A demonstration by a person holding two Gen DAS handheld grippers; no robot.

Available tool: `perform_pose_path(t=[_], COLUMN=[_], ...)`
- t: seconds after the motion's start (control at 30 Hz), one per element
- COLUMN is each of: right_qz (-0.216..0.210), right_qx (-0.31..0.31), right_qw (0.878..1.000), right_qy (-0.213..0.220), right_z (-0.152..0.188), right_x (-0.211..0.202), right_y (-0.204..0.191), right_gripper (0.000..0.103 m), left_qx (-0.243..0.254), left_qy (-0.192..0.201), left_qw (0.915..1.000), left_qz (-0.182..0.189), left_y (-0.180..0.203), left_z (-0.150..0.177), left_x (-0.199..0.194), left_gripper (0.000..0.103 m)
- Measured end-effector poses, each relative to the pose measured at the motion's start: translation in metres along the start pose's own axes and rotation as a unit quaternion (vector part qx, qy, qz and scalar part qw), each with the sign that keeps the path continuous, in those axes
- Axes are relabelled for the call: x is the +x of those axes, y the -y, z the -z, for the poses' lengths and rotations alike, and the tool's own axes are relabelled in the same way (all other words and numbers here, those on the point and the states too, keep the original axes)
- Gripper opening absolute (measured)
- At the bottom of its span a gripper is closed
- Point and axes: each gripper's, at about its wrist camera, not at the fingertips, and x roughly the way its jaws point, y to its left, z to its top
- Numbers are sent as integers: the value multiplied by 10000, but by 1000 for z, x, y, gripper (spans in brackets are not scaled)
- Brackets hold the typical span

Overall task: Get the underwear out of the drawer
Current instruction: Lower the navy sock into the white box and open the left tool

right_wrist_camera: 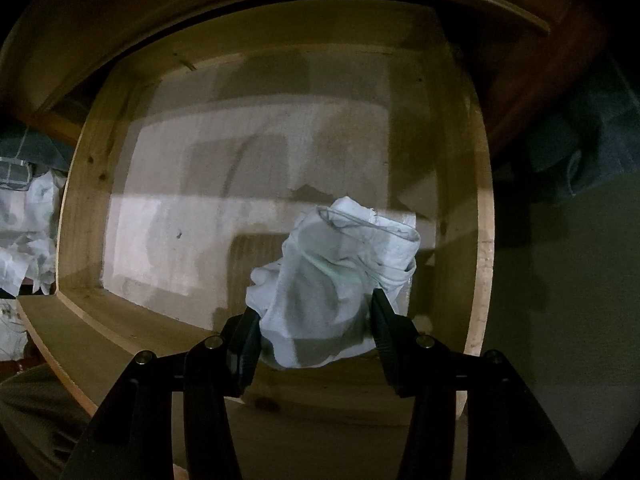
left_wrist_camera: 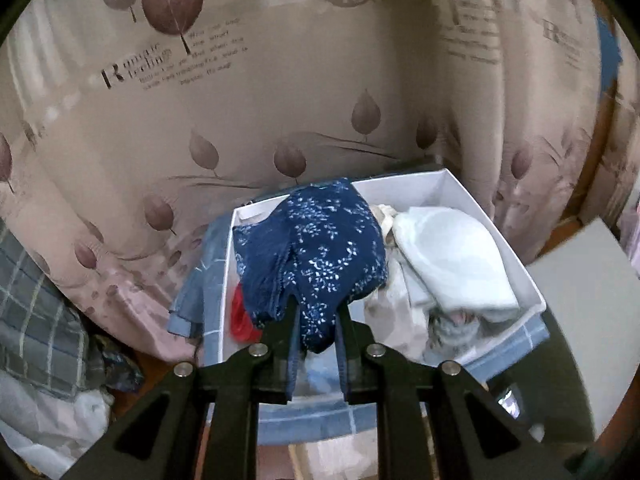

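Observation:
In the left wrist view my left gripper (left_wrist_camera: 318, 312) is shut on dark blue underwear with a white leaf print (left_wrist_camera: 316, 248). The cloth hangs over a white box (left_wrist_camera: 524, 276) that holds other folded clothes. In the right wrist view my right gripper (right_wrist_camera: 316, 320) points down into a wooden drawer (right_wrist_camera: 480, 240). Its fingers are shut on a bunched pale white underwear piece (right_wrist_camera: 340, 272), which sits just above the drawer's bare, paper-lined floor. No other clothes show in the drawer.
A pale blue folded garment (left_wrist_camera: 452, 256) and a red item (left_wrist_camera: 240, 320) lie in the white box. A leaf-print curtain (left_wrist_camera: 200, 120) hangs behind it. Plaid bedding (left_wrist_camera: 36, 312) lies at the left. Crumpled white cloth (right_wrist_camera: 28, 232) sits left of the drawer.

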Motion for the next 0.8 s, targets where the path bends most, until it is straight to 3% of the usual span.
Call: perform_pose_path(t=[0.2, 0.4, 0.6, 0.8], right_qz=[-40, -79, -84, -62], right_qx=[1, -30, -41, -39], right_qw=[10000, 10000, 9999, 10000], right_qy=[-33, -34, -43, -50], right_z=[0, -1, -1, -1], right_x=[2, 1, 2, 2], right_y=[1, -1, -2, -3], right_gripper=[47, 47, 47, 47], left_qx=[28, -150, -245, -306], left_qy=[-137, -508, -751, -715], left_qw=[9993, 9979, 9963, 9961], left_qz=[-345, -362, -334, -421], left_y=[-3, -17, -22, -21], left_z=[-20, -19, -15, -14], left_x=[37, 73, 91, 90], left_gripper=[15, 15, 18, 21])
